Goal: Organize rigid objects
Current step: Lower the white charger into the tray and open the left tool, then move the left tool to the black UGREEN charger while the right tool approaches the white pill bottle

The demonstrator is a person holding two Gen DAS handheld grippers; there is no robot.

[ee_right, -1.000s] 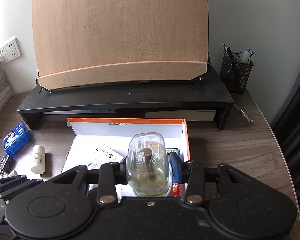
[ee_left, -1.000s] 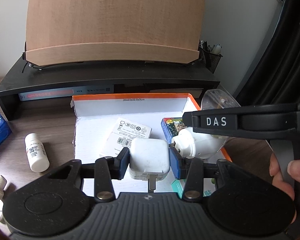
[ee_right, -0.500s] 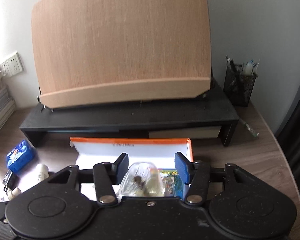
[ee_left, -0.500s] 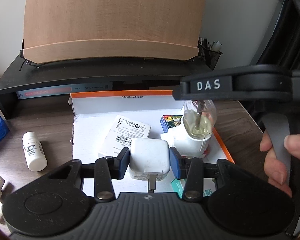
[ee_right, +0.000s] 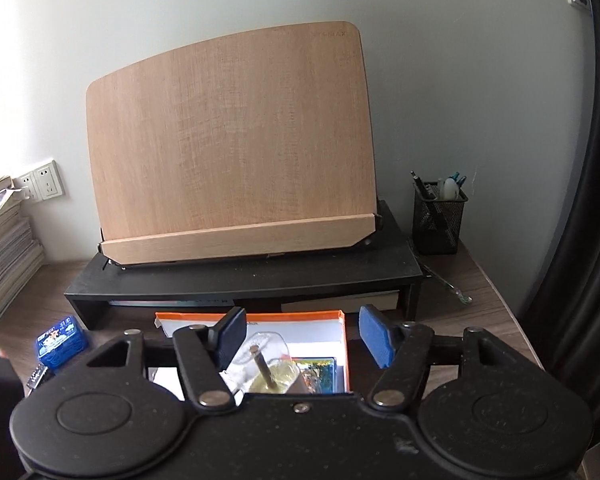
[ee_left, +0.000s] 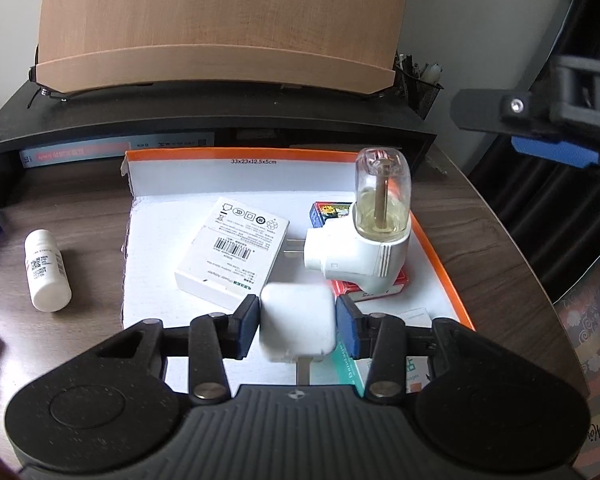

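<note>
My left gripper is shut on a white cube charger over the near part of the orange-rimmed white box, and its jaws are closing a little tighter. A white plug-in vaporizer with a clear bottle stands in the box on a red and blue card pack. My right gripper hangs above and behind the vaporizer; its jaws are opening with nothing between the pads. In the left wrist view, one of its fingers shows at the upper right.
A white adapter carton lies in the box. A white pill bottle and a blue pack lie on the desk to the left. Behind stand a black riser, a wooden bookstand and a mesh pen holder.
The right gripper let go of the vaporizer, which now stands in the box, then rose and drew away to the right with widening jaws. The left gripper stayed on the charger.
</note>
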